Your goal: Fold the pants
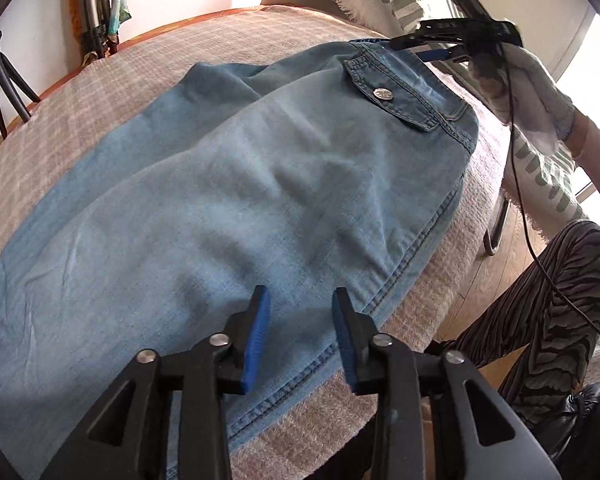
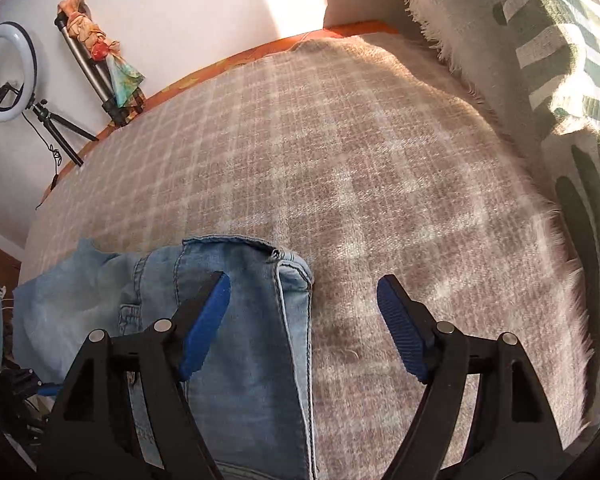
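Light blue denim pants (image 1: 260, 184) lie flat on a plaid blanket (image 1: 148, 64), one half laid over the other. Their back pocket flap with a metal button (image 1: 383, 94) is at the far right. My left gripper (image 1: 301, 294) stands open just above the near seam edge, with cloth showing below the gap and the pads off it. In the right wrist view the waistband end of the pants (image 2: 240, 280) lies under my right gripper (image 2: 303, 278), which is open wide. Its left finger hangs over the denim and its right finger over bare blanket (image 2: 360, 152).
A green-and-white fringed cushion (image 2: 540, 40) lies along the blanket's right side. A ring light on a tripod (image 2: 8, 72) and a second stand (image 2: 100, 68) are by the wall. A gloved hand (image 1: 536, 96) and a leg in striped trousers (image 1: 548, 304) are at the right, above a wooden floor.
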`<state>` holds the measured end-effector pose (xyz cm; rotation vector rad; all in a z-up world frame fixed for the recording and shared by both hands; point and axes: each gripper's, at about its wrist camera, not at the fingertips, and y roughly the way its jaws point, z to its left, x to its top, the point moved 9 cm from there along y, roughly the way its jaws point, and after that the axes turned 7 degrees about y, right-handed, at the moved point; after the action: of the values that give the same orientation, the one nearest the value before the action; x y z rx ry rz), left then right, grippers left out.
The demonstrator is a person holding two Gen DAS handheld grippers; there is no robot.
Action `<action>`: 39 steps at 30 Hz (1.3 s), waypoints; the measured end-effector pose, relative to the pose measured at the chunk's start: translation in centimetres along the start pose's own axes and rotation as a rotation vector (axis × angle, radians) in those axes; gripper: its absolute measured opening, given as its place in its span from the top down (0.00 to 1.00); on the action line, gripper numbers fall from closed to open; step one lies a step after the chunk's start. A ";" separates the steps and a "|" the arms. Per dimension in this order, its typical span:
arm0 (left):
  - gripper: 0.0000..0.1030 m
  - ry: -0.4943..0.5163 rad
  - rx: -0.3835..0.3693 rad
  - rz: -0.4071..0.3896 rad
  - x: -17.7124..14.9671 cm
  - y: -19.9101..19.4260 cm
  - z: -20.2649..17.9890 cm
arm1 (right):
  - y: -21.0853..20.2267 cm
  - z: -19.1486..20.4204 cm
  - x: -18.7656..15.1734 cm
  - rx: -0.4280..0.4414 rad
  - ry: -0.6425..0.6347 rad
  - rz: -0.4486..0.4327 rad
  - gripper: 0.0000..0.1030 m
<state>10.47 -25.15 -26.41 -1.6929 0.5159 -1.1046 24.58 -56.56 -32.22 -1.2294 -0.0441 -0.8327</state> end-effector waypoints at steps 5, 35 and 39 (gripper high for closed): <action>0.51 0.056 -0.011 0.015 0.2 1.0 -1.4 | 1.3 0.9 -0.5 0.076 0.044 -0.001 0.50; 0.97 0.154 -0.018 -0.032 1.3 1.4 -2.3 | -7.2 -3.1 -12.6 0.033 0.193 0.102 0.63; 0.99 0.129 -0.031 -0.036 1.5 1.3 -2.0 | -6.9 -1.3 -13.0 0.026 0.114 0.104 0.92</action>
<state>9.64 -27.82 -26.81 -1.6700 0.5888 -1.2435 10.80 -51.25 -33.03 -1.1487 0.0996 -0.8077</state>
